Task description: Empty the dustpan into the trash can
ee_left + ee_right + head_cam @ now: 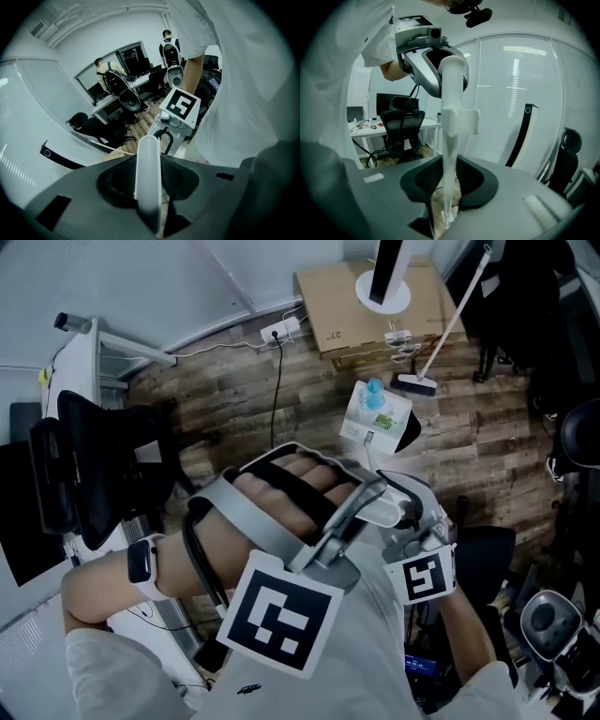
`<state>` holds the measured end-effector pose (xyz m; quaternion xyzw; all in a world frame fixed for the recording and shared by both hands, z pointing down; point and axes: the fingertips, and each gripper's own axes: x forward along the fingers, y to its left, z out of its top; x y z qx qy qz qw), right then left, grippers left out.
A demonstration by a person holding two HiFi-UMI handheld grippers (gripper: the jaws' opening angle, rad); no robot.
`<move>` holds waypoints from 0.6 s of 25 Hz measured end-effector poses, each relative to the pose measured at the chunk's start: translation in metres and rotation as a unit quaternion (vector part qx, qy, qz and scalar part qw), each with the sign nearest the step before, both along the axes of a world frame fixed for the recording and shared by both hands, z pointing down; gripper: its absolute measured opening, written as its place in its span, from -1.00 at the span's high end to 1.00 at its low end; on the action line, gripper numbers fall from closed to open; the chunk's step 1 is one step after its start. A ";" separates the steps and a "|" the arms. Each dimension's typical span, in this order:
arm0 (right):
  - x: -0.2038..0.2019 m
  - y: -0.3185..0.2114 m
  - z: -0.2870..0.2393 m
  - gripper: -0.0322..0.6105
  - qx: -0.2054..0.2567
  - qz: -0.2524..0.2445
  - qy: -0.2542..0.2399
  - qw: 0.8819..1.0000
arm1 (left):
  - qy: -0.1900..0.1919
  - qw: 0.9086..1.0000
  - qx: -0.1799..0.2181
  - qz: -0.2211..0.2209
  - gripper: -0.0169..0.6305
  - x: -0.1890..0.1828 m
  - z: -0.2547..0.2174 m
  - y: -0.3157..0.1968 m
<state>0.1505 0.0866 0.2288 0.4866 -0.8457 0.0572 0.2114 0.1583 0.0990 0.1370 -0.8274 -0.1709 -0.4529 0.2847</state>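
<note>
- Dark wood-plank floor (234, 399)
- Flat cardboard box (375, 296) lying by the pale wall (141, 277)
- Black office chair (401, 124) at a white desk (370, 127)
- Tall windows with closed white blinds (520, 93), brightly lit

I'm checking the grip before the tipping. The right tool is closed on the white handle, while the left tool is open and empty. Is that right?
Not quite. The left tool is not open and empty: the left gripper view shows its jaws closed on the white handle too. The right tool is closed on that handle, as you said.
</note>
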 end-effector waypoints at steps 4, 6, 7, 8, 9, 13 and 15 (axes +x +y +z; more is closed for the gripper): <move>0.017 0.001 0.004 0.60 -0.010 0.000 0.012 1.000 | 0.017 0.999 -0.036 -0.019 0.58 0.011 0.006 -0.001; 0.021 0.002 0.007 0.60 -0.019 -0.008 0.014 1.000 | 0.030 0.998 -0.046 -0.028 0.58 0.016 0.008 -0.004; 0.023 0.004 0.008 0.61 -0.023 -0.013 0.012 1.000 | 0.036 0.998 -0.049 -0.031 0.58 0.018 0.008 -0.005; 0.024 0.005 0.008 0.61 -0.025 -0.018 0.011 0.999 | 0.043 0.997 -0.055 -0.036 0.58 0.020 0.008 -0.005; 0.026 0.006 0.007 0.61 -0.028 -0.022 0.010 0.999 | 0.051 0.996 -0.063 -0.041 0.58 0.022 0.008 -0.005; 0.031 0.011 0.006 0.61 -0.042 -0.031 0.011 0.999 | 0.089 0.989 -0.099 -0.063 0.58 0.026 0.004 -0.002; 0.030 0.012 0.007 0.61 -0.047 -0.036 0.010 0.998 | 0.098 0.987 -0.110 -0.068 0.58 0.026 0.005 -0.002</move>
